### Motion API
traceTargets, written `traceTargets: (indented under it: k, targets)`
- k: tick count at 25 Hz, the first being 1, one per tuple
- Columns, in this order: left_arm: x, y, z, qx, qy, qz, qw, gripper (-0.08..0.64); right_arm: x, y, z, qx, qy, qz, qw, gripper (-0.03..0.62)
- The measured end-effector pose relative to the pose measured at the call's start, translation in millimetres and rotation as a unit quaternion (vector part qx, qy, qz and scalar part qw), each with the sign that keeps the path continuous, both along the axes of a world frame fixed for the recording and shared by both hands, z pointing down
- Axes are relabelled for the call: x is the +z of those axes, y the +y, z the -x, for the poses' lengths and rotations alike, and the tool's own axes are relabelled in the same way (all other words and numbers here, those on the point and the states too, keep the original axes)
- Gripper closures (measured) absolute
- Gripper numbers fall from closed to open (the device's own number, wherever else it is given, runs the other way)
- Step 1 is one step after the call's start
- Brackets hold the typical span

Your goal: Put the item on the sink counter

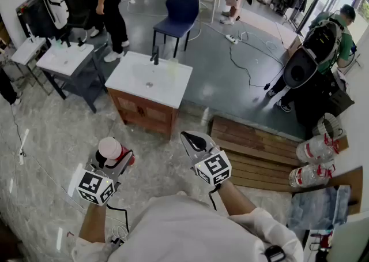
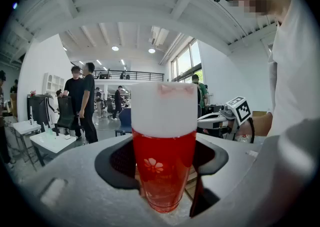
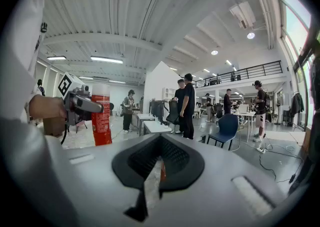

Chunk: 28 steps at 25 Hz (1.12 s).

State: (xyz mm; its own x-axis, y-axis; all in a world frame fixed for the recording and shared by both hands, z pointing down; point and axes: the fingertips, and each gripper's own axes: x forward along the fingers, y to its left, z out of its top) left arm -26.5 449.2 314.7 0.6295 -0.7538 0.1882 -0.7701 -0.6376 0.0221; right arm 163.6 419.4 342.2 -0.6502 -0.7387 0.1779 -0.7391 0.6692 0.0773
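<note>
Left gripper (image 1: 118,158): clamped on red bottle (image 1: 108,150) with white cap.
Right gripper (image 1: 189,138): jaws together, empty.
Sink counter (image 1: 130,86): well apart from the 2 grippers.

The bottle (image 2: 164,171) you hold looks like clear red plastic, smooth and glossy, under a matt white cap (image 2: 164,108). Your left gripper (image 1: 112,160) and right gripper (image 3: 153,168) both have matt grey plastic shells, with black ribbed lining inside the jaws. The sink counter (image 1: 173,85) ahead of you has a smooth, glossy white top on a reddish-brown wooden cabinet (image 1: 144,113). The floor (image 1: 52,157) near you is polished, marble-veined stone or tile, the platform (image 1: 253,151) to your right is bare wooden slats, and the chair (image 1: 181,10) looks like matt blue cloth
</note>
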Motion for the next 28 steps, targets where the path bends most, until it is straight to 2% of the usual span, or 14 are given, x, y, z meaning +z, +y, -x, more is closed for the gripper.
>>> traceTargets:
  k: [12, 16, 28]
  targets:
    - [2.7, 6.1, 12.6, -0.002, -0.002, 0.006, 1.0000, 0.261, 1.4, 6.1, 11.4, -0.002, 0.002, 0.001, 1.000, 0.589]
    - [0.5, 6.1, 17.6, 0.000, 0.000, 0.005, 1.0000, 0.261, -3.8, 6.2, 14.7, 0.001, -0.013, 0.001, 1.000, 0.588]
    - [7.6, -6.2, 52.8, 0.011, 0.006, 0.007, 0.9999, 0.261, 2.6, -0.2, 52.2, 0.013, -0.003, -0.001, 1.000, 0.588]
